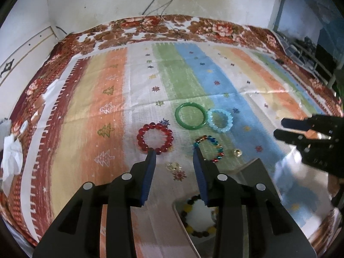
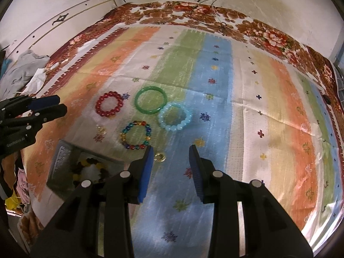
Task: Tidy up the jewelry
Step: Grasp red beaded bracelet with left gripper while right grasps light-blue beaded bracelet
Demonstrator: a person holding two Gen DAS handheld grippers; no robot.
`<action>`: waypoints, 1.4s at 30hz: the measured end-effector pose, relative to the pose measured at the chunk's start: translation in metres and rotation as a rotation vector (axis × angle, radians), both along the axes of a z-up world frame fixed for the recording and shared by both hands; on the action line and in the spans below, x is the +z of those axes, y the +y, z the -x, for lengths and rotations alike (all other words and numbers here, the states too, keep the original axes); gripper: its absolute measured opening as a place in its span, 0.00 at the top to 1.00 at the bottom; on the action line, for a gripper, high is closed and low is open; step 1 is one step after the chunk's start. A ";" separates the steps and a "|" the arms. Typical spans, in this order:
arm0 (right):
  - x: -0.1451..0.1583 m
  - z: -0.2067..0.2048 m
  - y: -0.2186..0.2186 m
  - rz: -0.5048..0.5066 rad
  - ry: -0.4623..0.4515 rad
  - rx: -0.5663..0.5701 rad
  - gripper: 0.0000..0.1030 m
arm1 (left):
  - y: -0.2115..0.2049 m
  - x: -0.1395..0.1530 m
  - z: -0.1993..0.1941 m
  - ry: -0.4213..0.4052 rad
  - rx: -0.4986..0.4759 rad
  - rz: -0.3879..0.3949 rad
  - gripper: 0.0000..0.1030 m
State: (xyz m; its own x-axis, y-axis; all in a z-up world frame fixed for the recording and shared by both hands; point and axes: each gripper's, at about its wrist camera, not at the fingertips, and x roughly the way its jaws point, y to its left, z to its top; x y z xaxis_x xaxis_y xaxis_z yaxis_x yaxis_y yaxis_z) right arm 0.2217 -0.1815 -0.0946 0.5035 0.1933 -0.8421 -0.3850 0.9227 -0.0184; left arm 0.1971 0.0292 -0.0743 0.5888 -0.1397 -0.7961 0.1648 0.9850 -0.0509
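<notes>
Several bracelets lie on the striped cloth: a red bead bracelet (image 1: 155, 137) (image 2: 109, 104), a green bangle (image 1: 190, 116) (image 2: 151, 100), a light blue bead bracelet (image 1: 219, 120) (image 2: 175, 117) and a multicoloured bead bracelet (image 1: 209, 148) (image 2: 137, 134). Two small gold rings (image 1: 237, 152) (image 1: 173, 166) (image 2: 160, 157) lie near them. A grey box (image 2: 64, 165) (image 1: 255, 167) holds a brown and yellow bead bracelet (image 1: 198, 216) (image 2: 89, 169). My left gripper (image 1: 174, 153) is open and empty, above the box. My right gripper (image 2: 171, 150) is open and empty, just right of a gold ring.
The striped cloth (image 2: 247, 107) covers a floral blanket (image 1: 163, 28) that reaches the white wall. Cables (image 1: 159, 4) hang down the wall onto the blanket. Crumpled clothes and paper (image 2: 28, 68) lie at the left edge.
</notes>
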 end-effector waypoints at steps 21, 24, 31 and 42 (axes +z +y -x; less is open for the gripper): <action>-0.054 -0.076 -0.004 0.034 0.099 -0.028 0.64 | 0.018 -0.058 -0.068 0.122 0.001 -0.014 0.63; -0.059 -0.085 -0.002 0.036 0.106 -0.028 0.64 | 0.022 -0.065 -0.074 0.134 0.003 -0.016 0.63; -0.073 -0.107 0.006 0.040 0.123 -0.027 0.64 | 0.032 -0.080 -0.085 0.162 0.009 -0.024 0.63; -0.099 -0.129 0.010 0.042 0.154 -0.040 0.63 | 0.035 -0.097 -0.096 0.175 0.001 -0.047 0.59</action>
State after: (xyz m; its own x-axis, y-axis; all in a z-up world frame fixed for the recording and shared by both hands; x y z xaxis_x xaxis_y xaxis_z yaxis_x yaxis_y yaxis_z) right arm 0.3508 -0.1719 -0.1938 0.3747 0.1387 -0.9167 -0.3497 0.9369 -0.0012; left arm 0.2932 0.0644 -0.1716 0.4404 -0.0997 -0.8922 0.1568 0.9871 -0.0329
